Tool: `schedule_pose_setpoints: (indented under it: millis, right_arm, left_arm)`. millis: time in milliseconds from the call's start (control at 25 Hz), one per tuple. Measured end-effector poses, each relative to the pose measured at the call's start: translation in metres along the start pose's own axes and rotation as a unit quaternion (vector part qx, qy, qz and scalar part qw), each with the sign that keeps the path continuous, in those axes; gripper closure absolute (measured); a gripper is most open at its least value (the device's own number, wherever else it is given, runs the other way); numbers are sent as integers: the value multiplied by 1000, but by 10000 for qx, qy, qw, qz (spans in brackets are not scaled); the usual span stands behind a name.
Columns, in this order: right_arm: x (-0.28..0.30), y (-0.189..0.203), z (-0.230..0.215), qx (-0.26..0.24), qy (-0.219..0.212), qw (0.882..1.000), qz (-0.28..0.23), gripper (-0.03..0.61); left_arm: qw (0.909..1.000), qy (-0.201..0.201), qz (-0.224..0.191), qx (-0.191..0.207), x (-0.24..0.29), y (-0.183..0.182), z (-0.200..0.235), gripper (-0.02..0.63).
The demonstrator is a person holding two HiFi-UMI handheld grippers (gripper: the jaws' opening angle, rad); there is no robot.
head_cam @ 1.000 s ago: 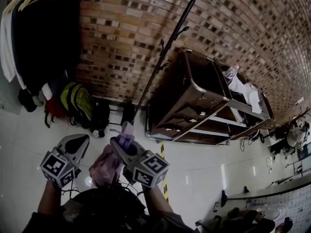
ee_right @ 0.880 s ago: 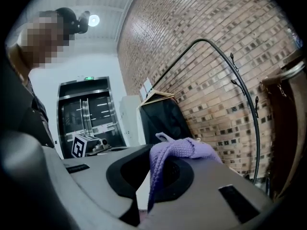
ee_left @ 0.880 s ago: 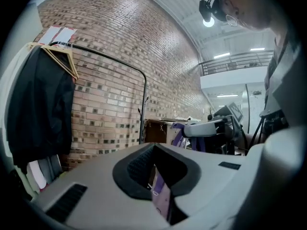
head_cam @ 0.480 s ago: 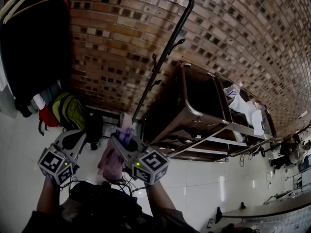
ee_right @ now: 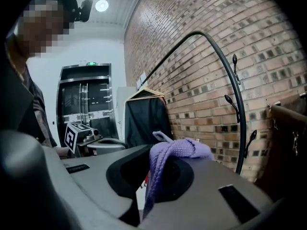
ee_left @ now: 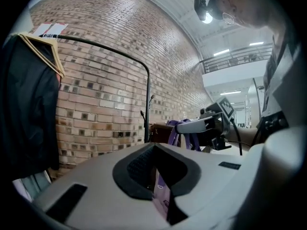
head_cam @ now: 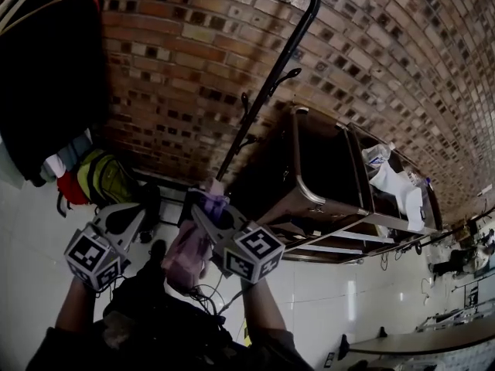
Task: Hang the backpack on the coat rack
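Far left, head view: I see a black garment [head_cam: 46,76] hanging against the brown brick wall [head_cam: 178,60]. Below it, a green-and-yellow rucksack [head_cam: 104,178] sits on the pale floor beside a red bag [head_cam: 71,190].

Left gripper [head_cam: 131,216]: in its own view the jaws are closed on a fold of pink material [ee_left: 162,195]. I read this as the side of the small pink fabric backpack [head_cam: 186,253].

The backpack hangs between the two grippers, in front of the person's torso. It is on none of the hooks.

Right gripper [head_cam: 207,209]: the jaws are clamped on the backpack's lilac webbing strap [ee_right: 175,150]. The strap bunches over the top of the jaws and runs down between them.

Black metal coat rack [head_cam: 271,83]: a slanted pole with small curled hooks [head_cam: 288,74], standing just beyond the right gripper's tip. In the right gripper view the hooks [ee_right: 234,63] are bare and well above the strap.

Right of the rack: a dark brown metal-framed cart [head_cam: 325,176] stands against the wall, with white items [head_cam: 394,180] on its top.
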State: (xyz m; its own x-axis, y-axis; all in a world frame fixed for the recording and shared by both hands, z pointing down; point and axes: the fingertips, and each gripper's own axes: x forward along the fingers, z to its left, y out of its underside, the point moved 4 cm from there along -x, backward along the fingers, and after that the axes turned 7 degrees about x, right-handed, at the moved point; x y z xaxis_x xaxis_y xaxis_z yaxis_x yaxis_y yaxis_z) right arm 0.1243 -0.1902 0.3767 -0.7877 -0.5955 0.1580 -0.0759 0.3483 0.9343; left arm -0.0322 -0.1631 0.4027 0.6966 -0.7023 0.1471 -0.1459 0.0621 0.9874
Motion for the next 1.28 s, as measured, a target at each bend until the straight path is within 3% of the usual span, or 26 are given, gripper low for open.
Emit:
schedule_pose_setpoints:
  millis: [280, 560, 1040, 1280]
  right_arm:
    - [44, -18, -48, 58, 11, 10000, 5, 560]
    - [101, -62, -97, -166, 184, 9997, 56, 561]
    - [164, -159, -174, -466, 200, 9984, -259, 561]
    - [180, -203, -199, -588, -15, 9978, -299, 561]
  left_arm:
    - [9991, 387, 179, -88, 74, -1, 48, 575]
    - [9979, 636, -3, -83, 136, -16, 109, 575]
    - [9972, 699, -167, -183, 211, -35, 193, 575]
    - [9970, 711, -225, -216, 245, -46, 217, 575]
